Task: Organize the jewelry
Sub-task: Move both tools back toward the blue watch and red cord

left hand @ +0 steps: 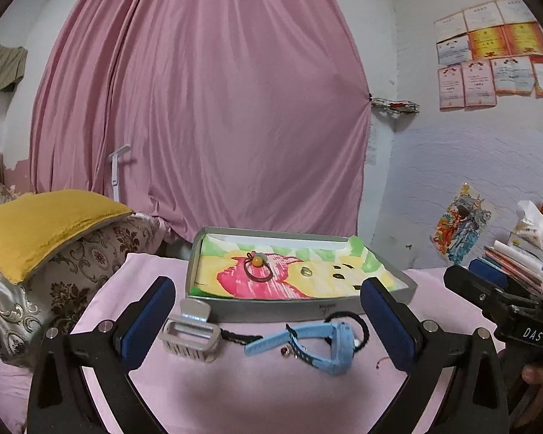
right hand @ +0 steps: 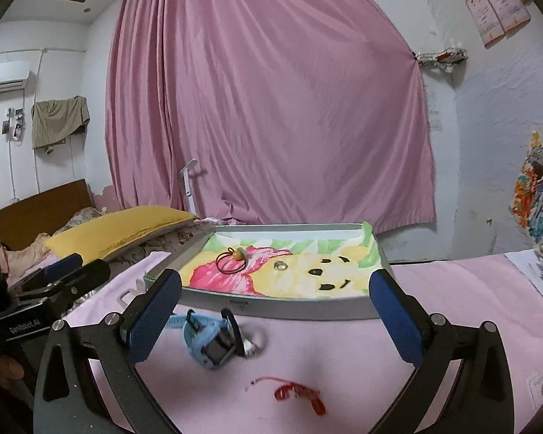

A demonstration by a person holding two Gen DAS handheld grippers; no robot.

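Both grippers empty, jewelry waiting in front of the tray

We hold the left gripper [left hand: 268, 320] and right gripper [right hand: 275, 311] spread wide, gripping nothing. Nearest lies the red string [right hand: 300, 394], then the blue watch [left hand: 320, 343] and hair clip [left hand: 192, 336] on the pink cloth [left hand: 235, 390]. We should probably pinch the watch by its strap, then lift it clear over the tray [left hand: 271, 309] rim beyond, beside the hair tie [left hand: 256, 267].

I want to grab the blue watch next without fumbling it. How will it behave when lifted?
The blue watch has soft-looking straps that sprawl on the pink cloth, so they will probably flop. The boxy face likely carries most weight, so it may swing. It looks unlikely to roll.
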